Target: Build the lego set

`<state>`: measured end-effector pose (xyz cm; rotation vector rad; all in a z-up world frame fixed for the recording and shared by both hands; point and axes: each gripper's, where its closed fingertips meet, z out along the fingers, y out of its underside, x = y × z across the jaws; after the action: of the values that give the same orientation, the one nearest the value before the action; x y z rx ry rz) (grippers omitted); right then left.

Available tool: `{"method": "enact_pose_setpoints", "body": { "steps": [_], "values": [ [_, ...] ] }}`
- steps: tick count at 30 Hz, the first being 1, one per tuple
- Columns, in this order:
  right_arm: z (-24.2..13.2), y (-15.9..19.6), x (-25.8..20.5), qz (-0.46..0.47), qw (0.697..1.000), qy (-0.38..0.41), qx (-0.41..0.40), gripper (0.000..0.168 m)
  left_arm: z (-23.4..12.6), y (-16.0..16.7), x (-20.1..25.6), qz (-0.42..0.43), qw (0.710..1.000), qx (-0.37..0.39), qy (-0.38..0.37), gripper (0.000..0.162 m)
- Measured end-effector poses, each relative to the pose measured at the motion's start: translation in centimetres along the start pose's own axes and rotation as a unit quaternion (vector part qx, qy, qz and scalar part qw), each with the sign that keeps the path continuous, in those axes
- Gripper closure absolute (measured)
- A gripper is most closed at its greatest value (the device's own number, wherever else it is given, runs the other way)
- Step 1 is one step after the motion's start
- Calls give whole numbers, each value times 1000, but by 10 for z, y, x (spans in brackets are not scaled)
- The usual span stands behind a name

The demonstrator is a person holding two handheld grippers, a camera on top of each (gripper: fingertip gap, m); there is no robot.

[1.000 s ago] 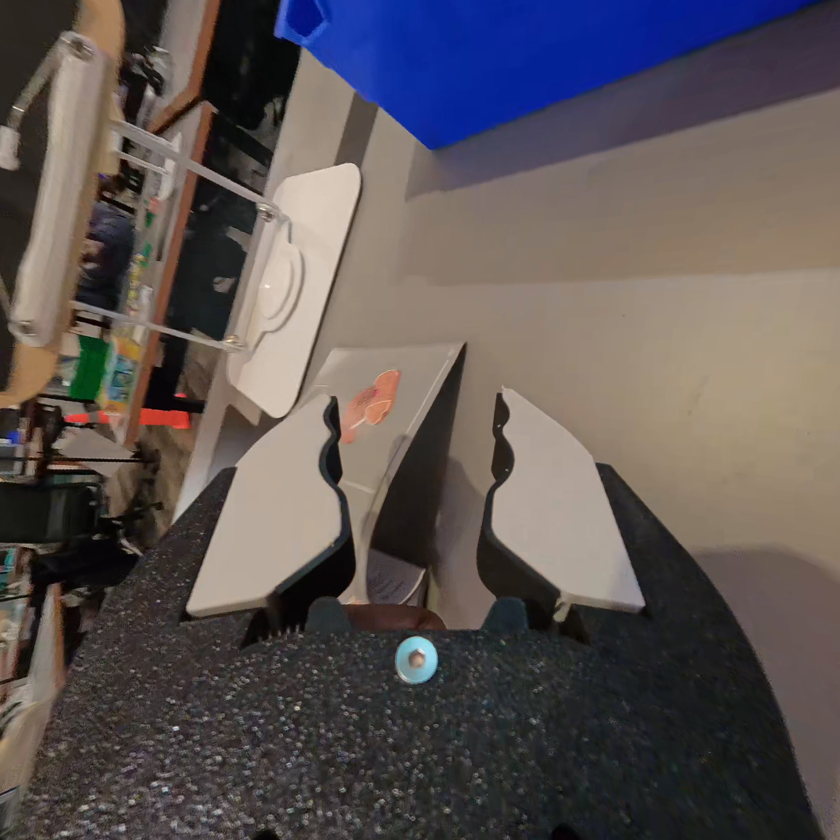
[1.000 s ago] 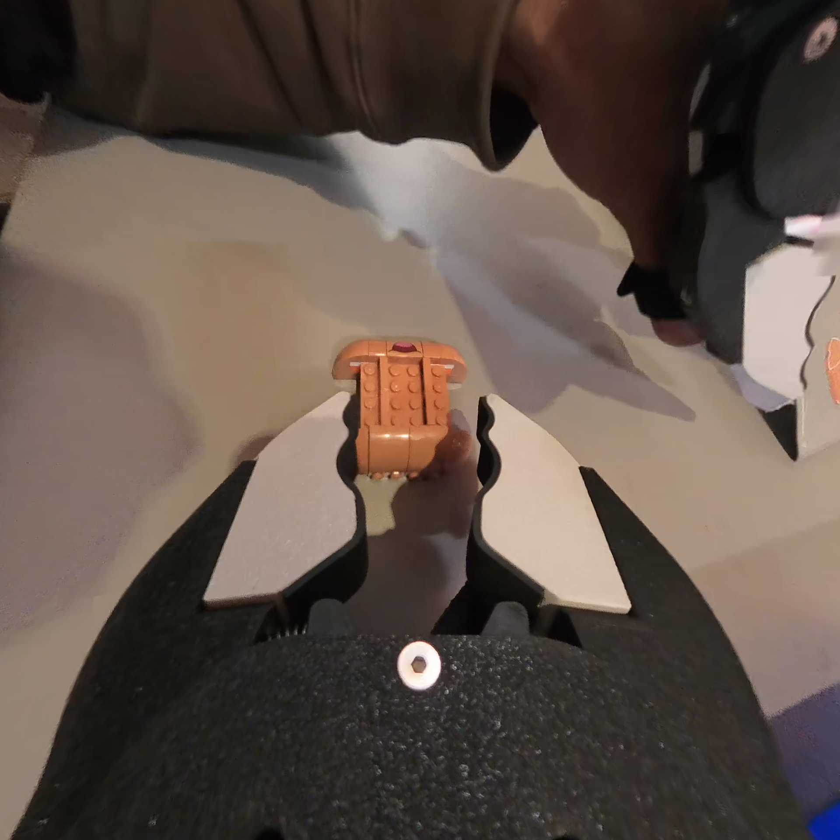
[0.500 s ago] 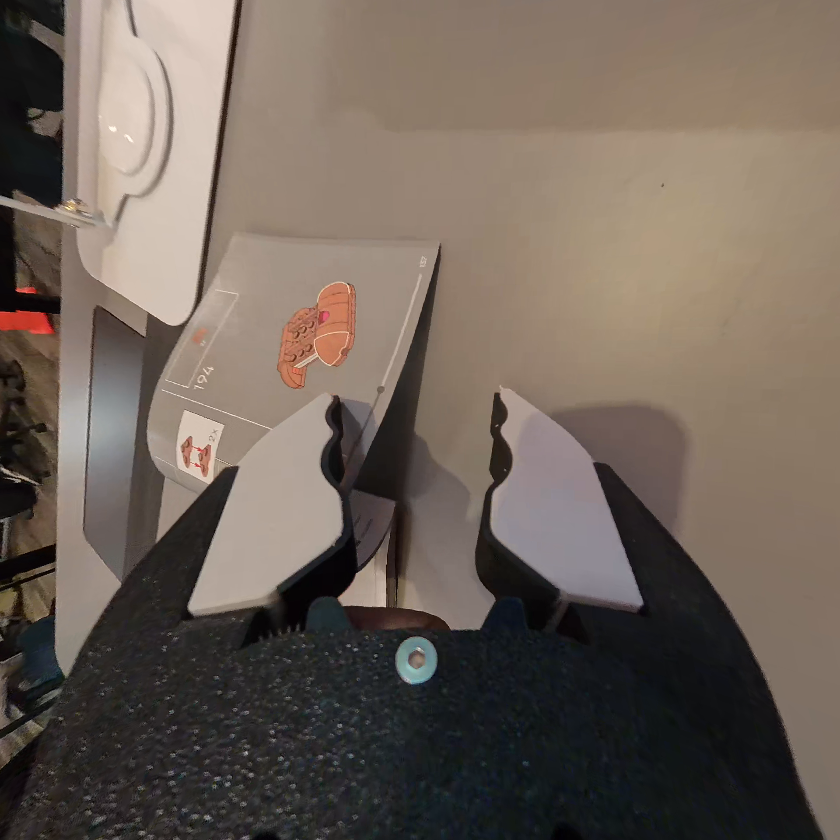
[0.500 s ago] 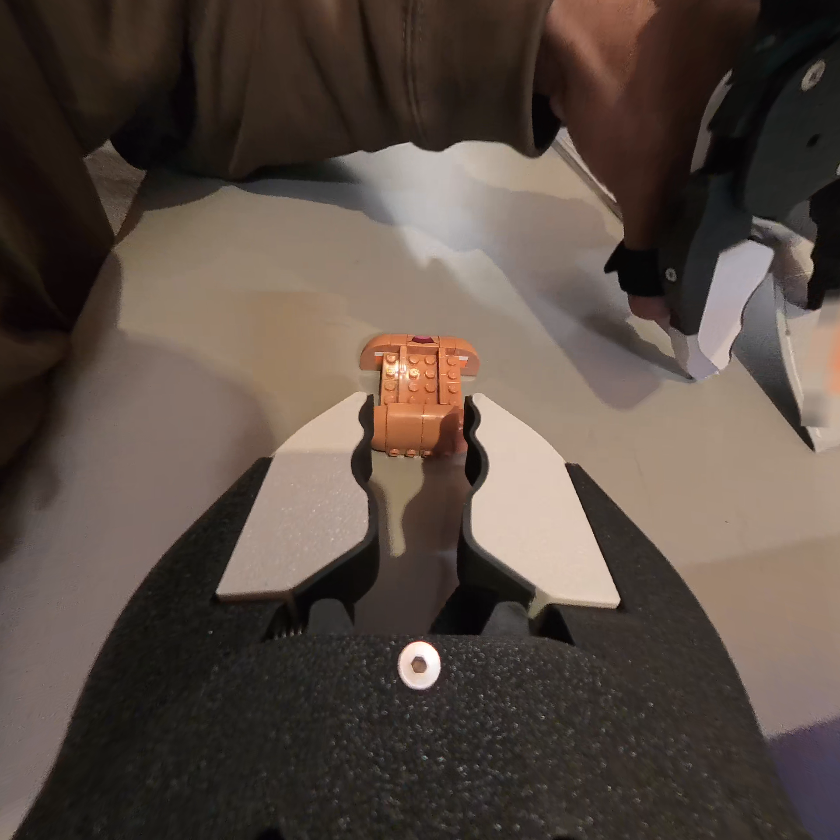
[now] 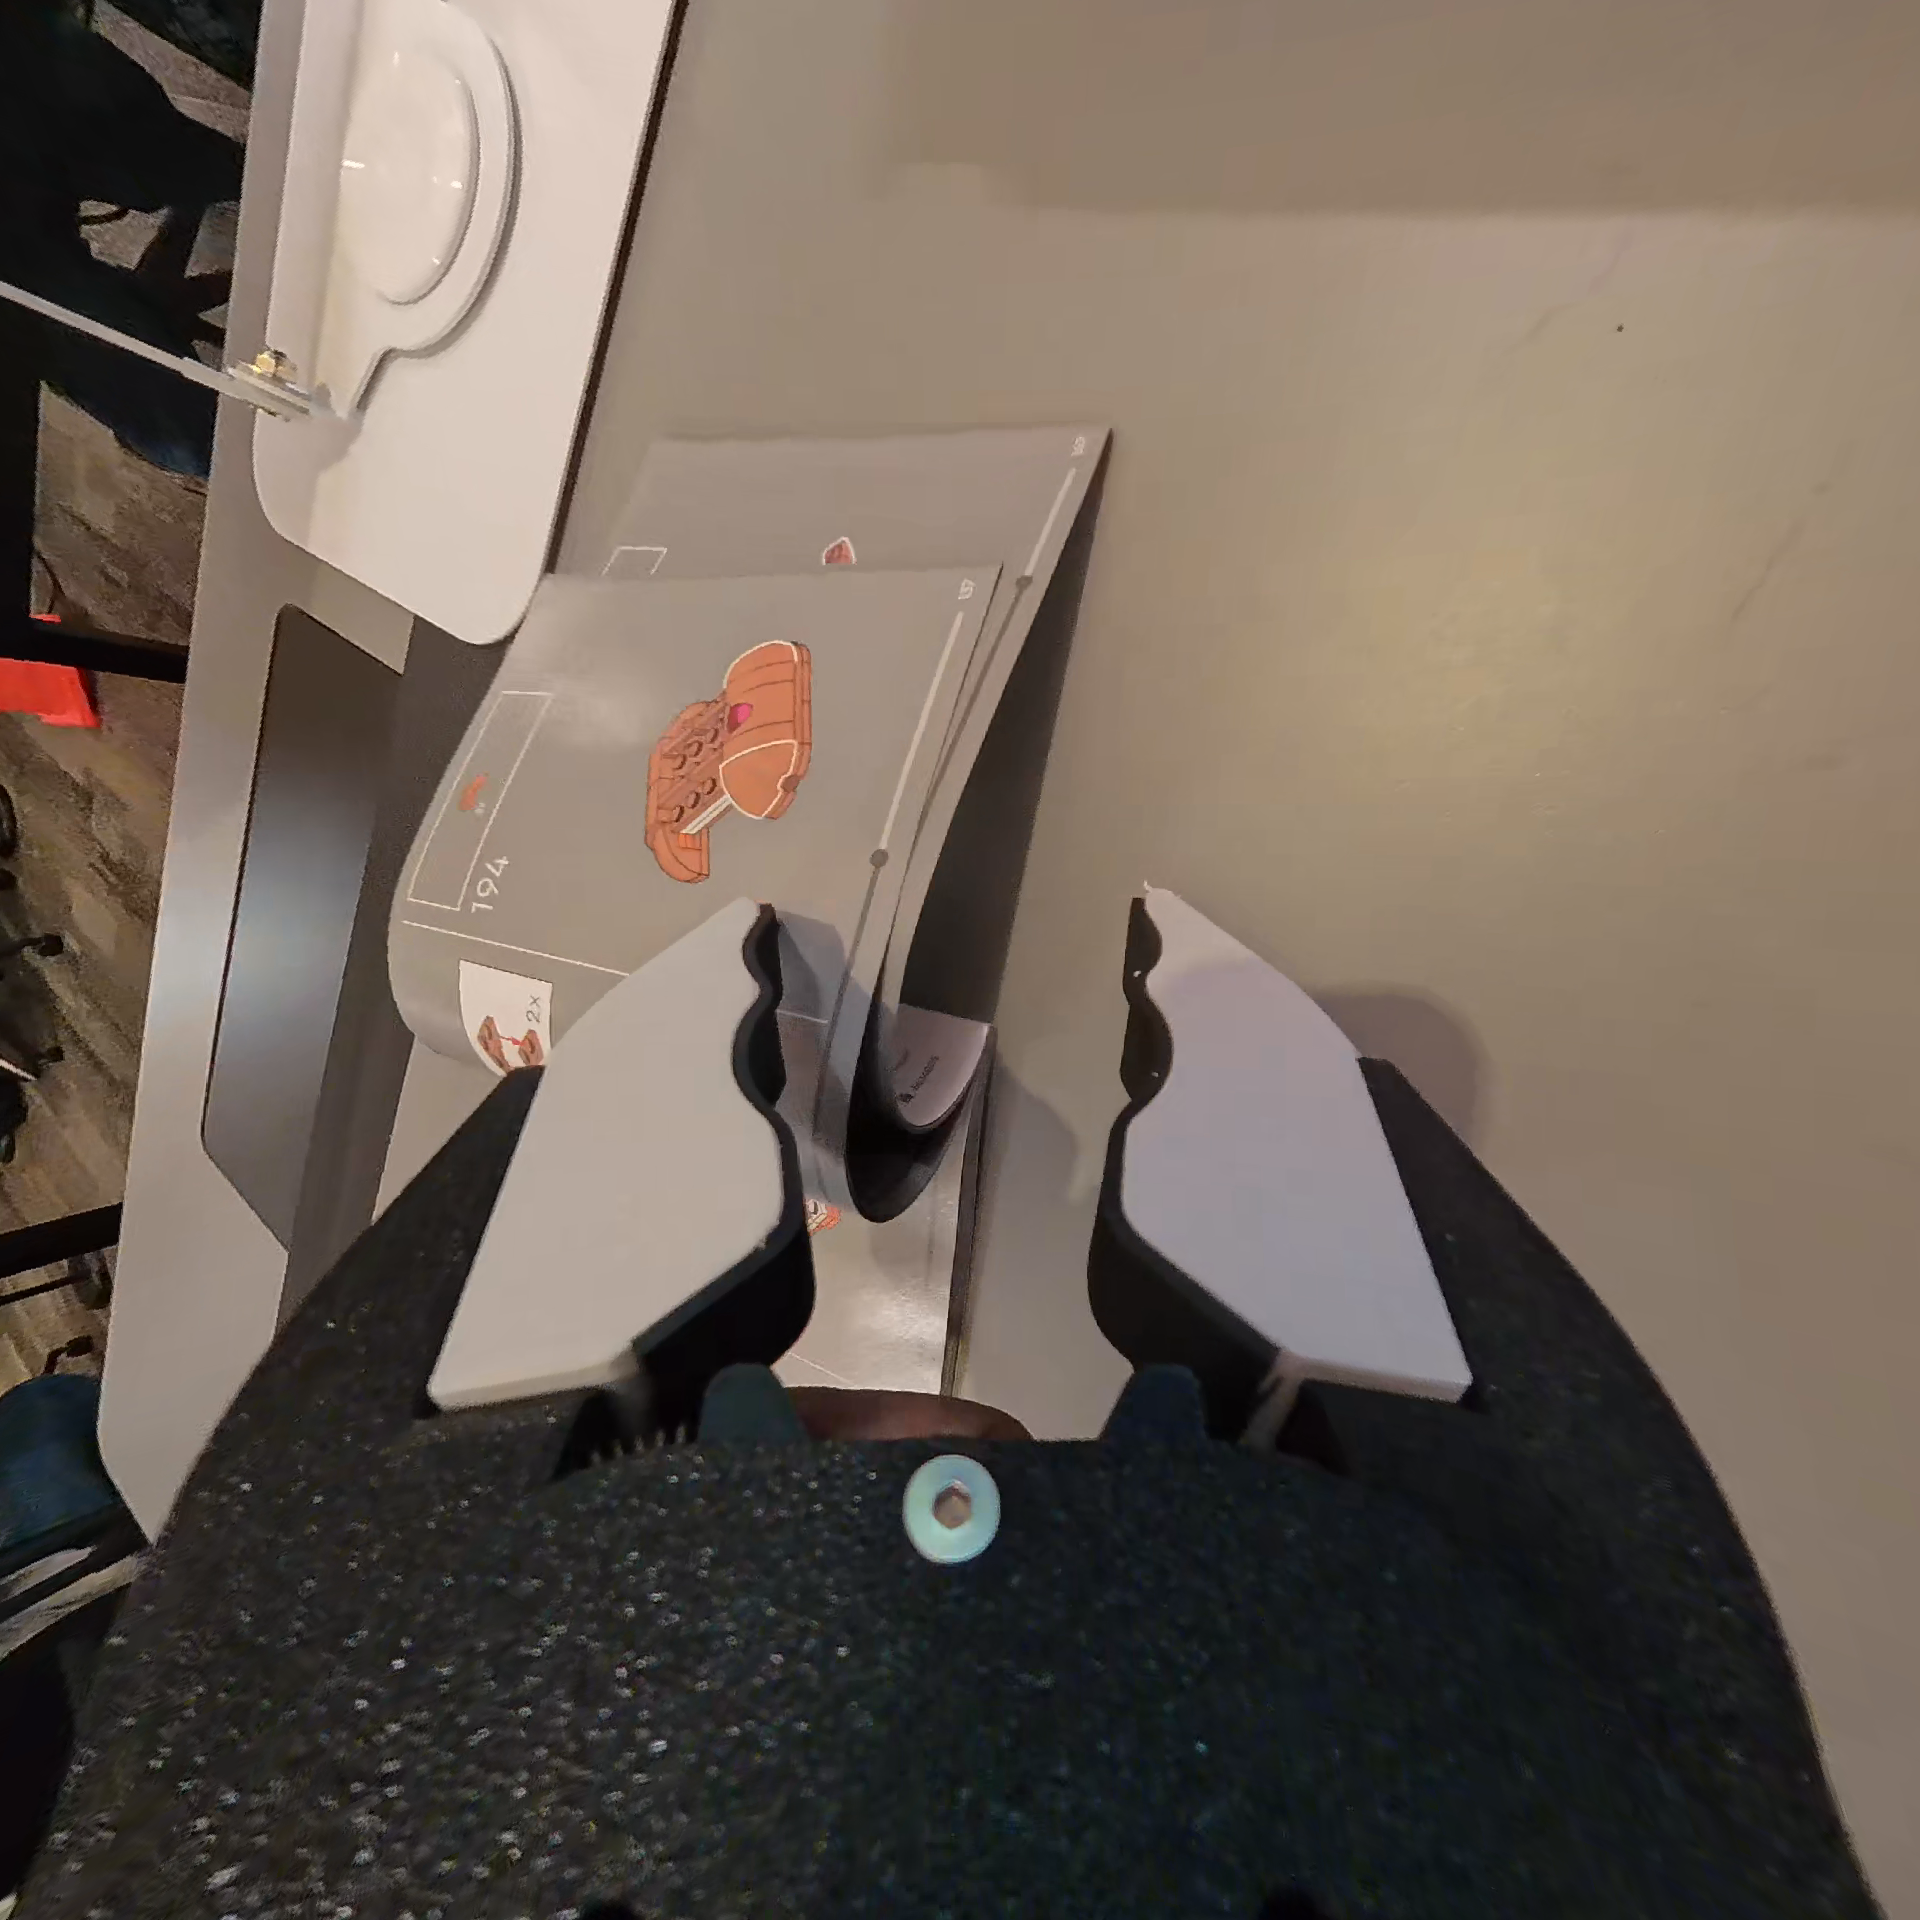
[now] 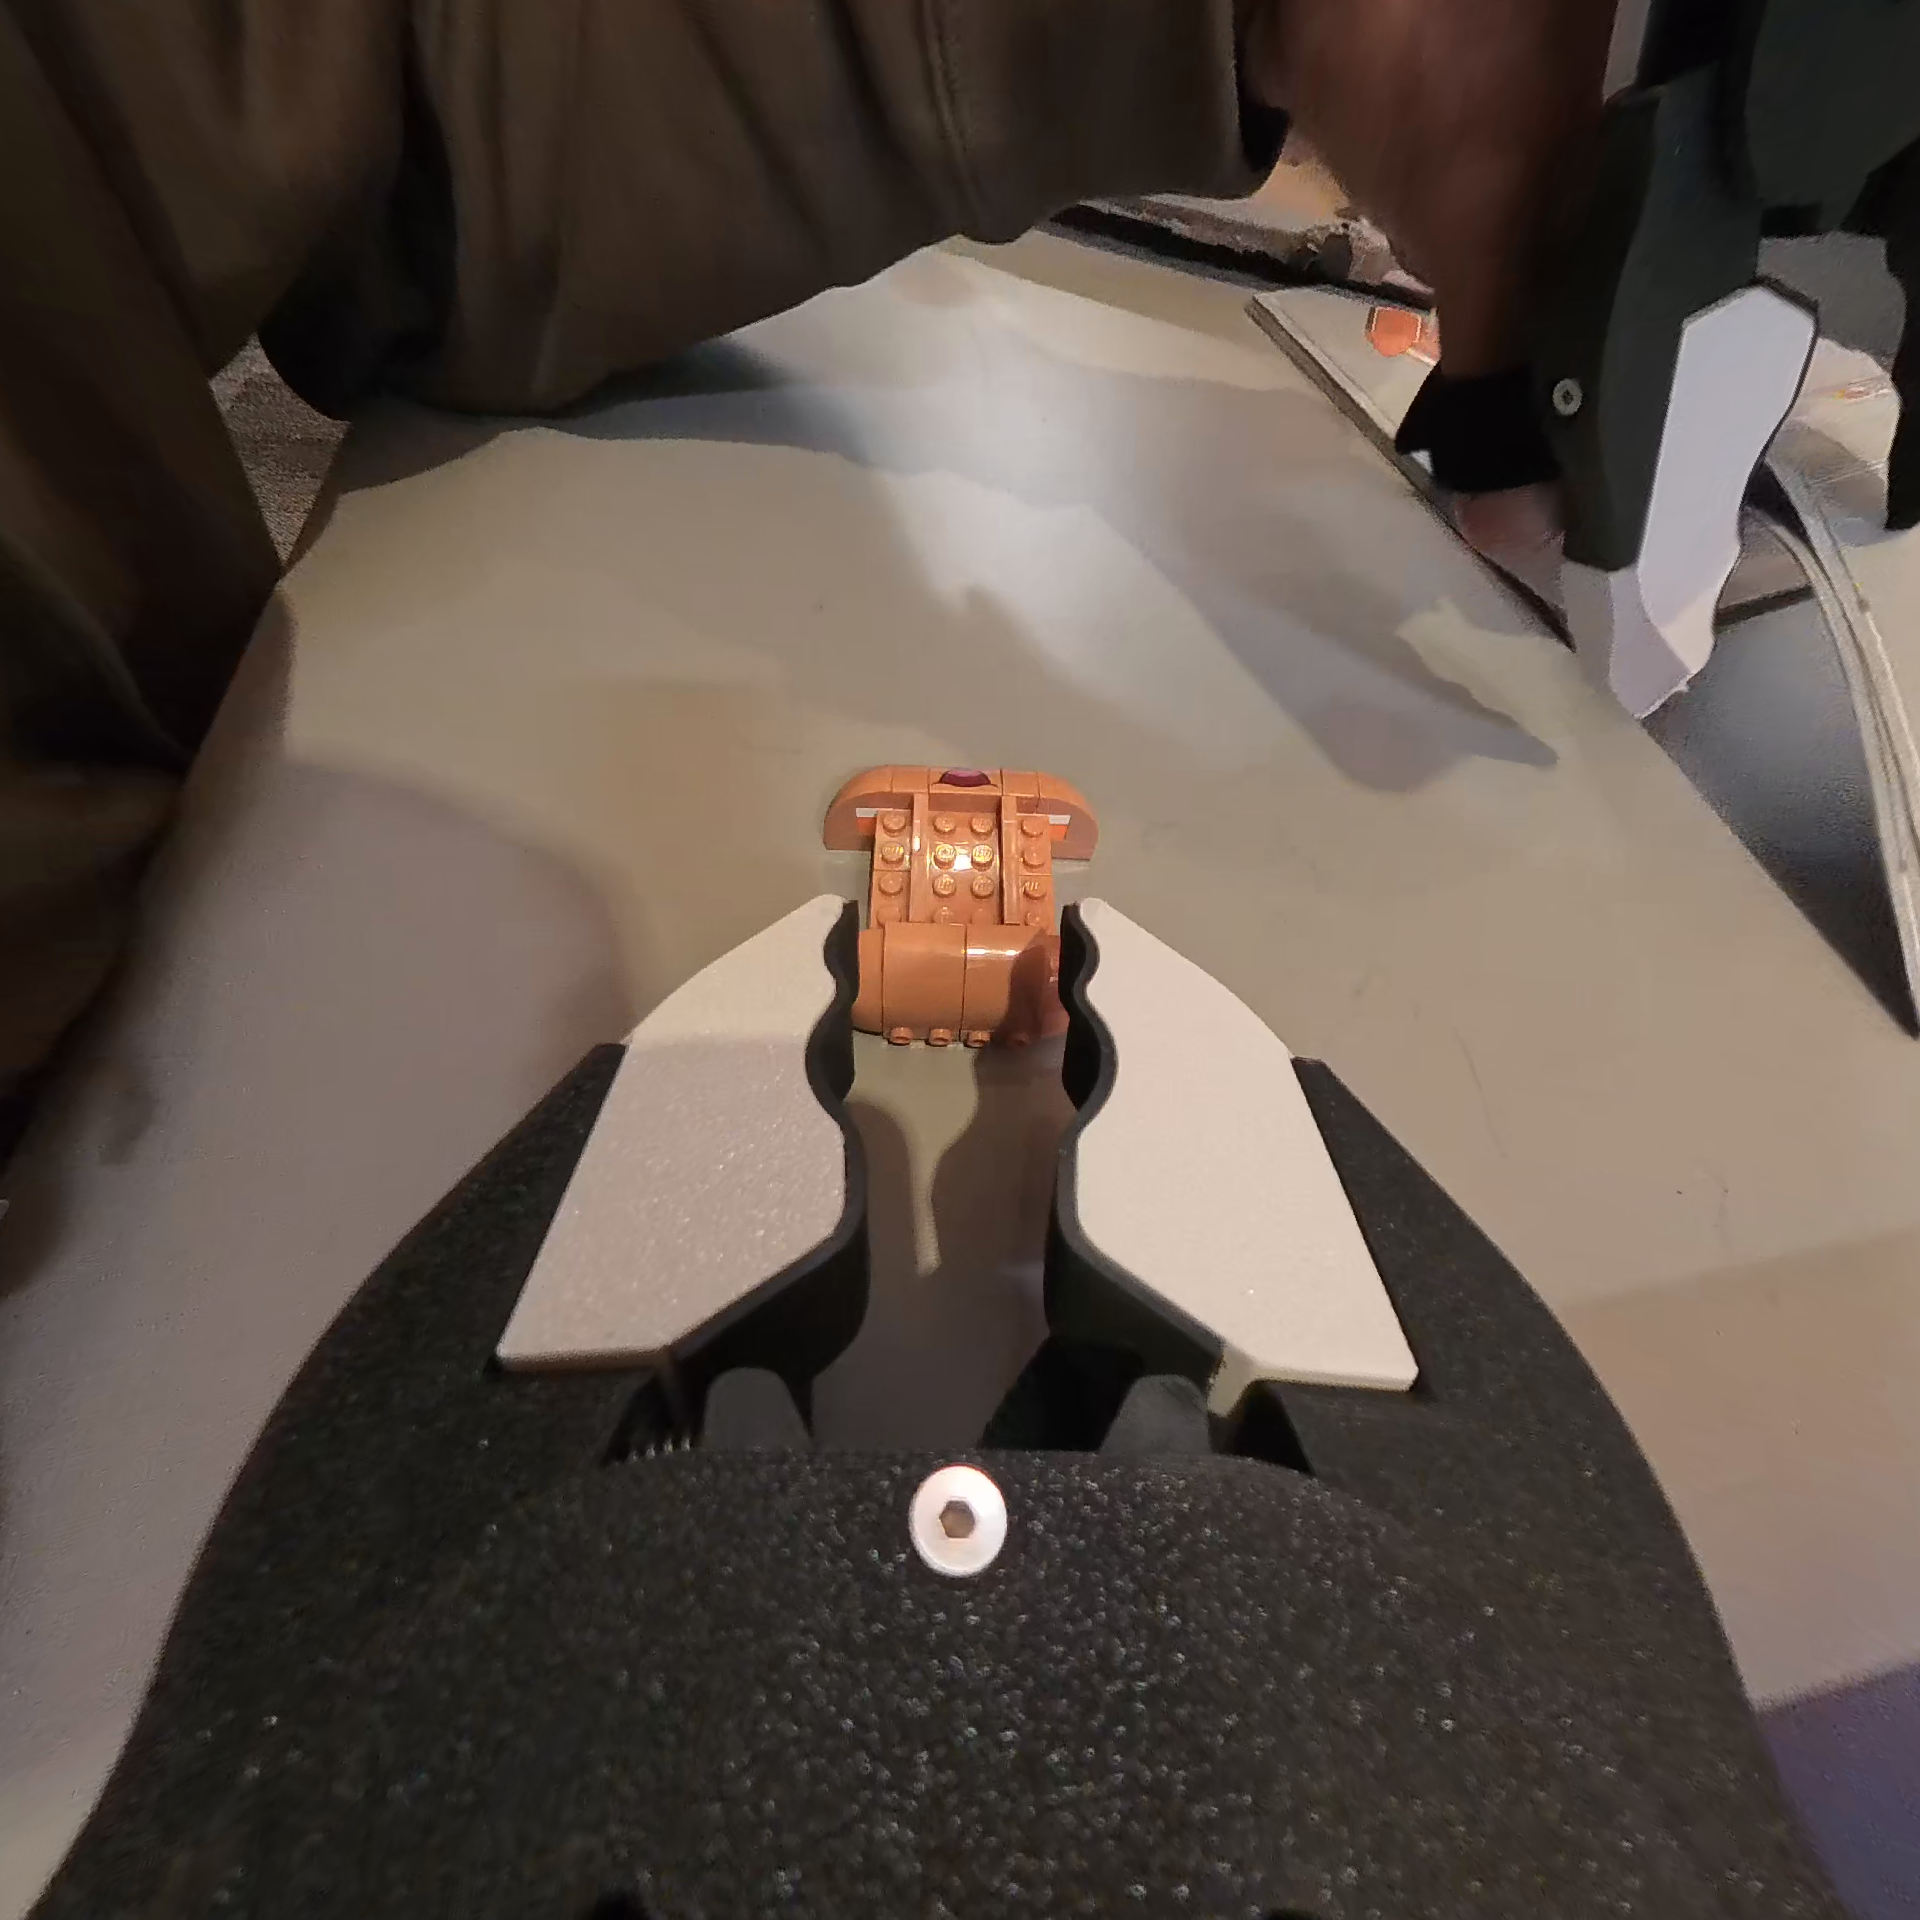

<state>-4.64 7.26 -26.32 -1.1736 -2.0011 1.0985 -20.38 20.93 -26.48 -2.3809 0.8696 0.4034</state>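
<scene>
We are clamping the right tool (image 6: 961, 971) on the orange lego model (image 6: 961, 914), steadying it on the surface (image 6: 520, 644). The left tool (image 5: 948, 914) is hovering open over the instruction booklet (image 5: 665, 769), probably to consult the next step.

From my remote station I count two tools, left (image 5: 945, 914) and right (image 6: 961, 920); one orange brick model (image 6: 961, 914); one open instruction booklet (image 5: 727, 790); one white stand base (image 5: 416, 312); all on one counter (image 5: 1455, 623).
</scene>
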Motion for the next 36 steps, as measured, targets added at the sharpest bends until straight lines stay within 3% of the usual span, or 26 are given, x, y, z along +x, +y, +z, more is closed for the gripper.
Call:
{"method": "enact_pose_setpoints", "body": {
  "steps": [17,20,24,29,33,36],
  "values": [
    [0,-1,8,21,1000,15,4,131,-4,6,-3,-31,999,30,28,98],
    [-2,-8,26,44,996,67,26,130,-4,9,-4,-39,997,54,34,98],
    [-10,-29,71,73,975,198,71,121,-13,4,-7,-61,989,129,27,98],
    [-15,-54,132,103,935,323,104,113,-33,-4,-30,-166,947,275,2,98],
    [5,-53,172,97,926,359,73,100,-57,-6,-66,-300,854,425,-23,104],
    [28,-41,193,108,929,352,35,94,-66,1,-78,-324,825,462,-36,103]
  ]
}}
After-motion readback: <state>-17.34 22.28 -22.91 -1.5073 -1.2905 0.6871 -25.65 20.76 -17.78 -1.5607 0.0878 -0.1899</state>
